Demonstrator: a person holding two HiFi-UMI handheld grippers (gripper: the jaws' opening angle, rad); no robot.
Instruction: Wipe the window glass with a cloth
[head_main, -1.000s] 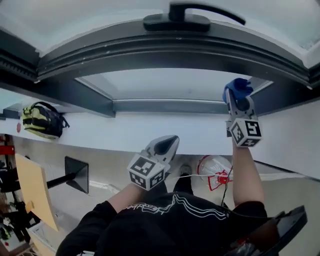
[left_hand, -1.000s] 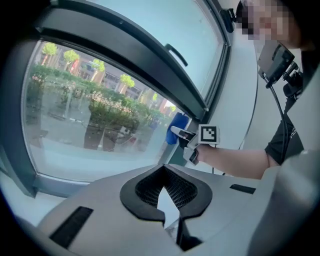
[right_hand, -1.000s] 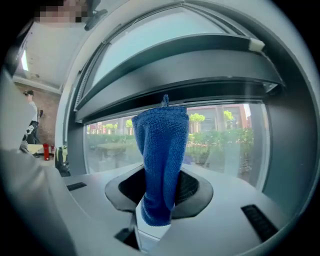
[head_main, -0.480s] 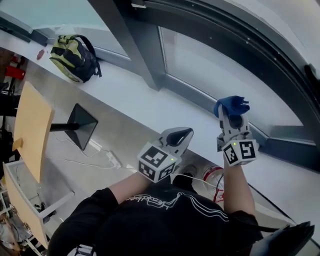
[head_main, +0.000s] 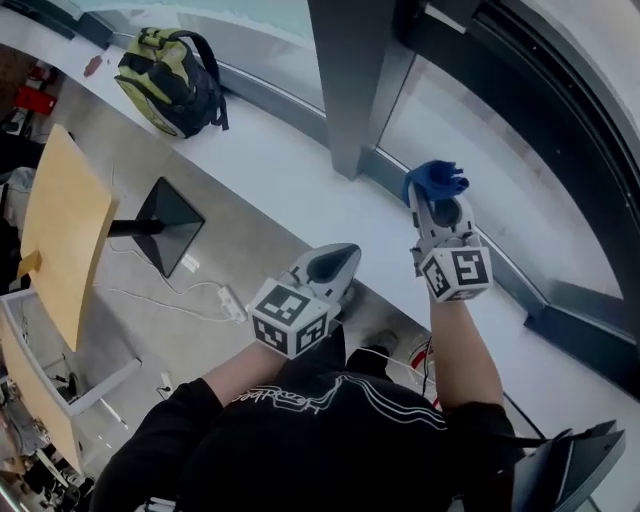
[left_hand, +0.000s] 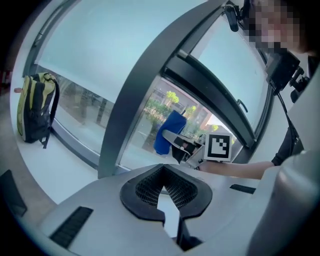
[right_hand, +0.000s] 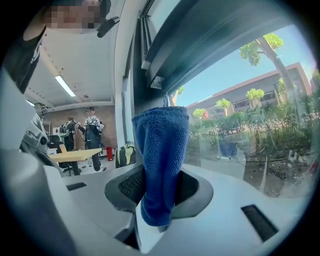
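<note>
A blue cloth (head_main: 436, 180) is pinched in my right gripper (head_main: 432, 198), which is held up over the white sill beside the lower window frame. In the right gripper view the cloth (right_hand: 160, 160) stands upright out of the shut jaws, with the window glass (right_hand: 250, 125) just to its right. The glass (head_main: 470, 120) runs along the upper right of the head view. My left gripper (head_main: 335, 262) hangs lower, near the sill's edge, shut with nothing in it. From the left gripper view (left_hand: 162, 185) the cloth (left_hand: 169, 131) and right gripper (left_hand: 192, 147) show ahead against the pane.
A dark window post (head_main: 350, 80) rises left of the cloth. A green and black backpack (head_main: 170, 80) lies on the white sill (head_main: 270, 160) at far left. Below are a wooden tabletop (head_main: 60, 230), a black stand base (head_main: 165, 222) and floor cables (head_main: 200, 295).
The head view has swung left, so the post and backpack moved toward the centre. The right gripper with the cloth has come off the pane's lower corner to over the sill. The left gripper stays low.
</note>
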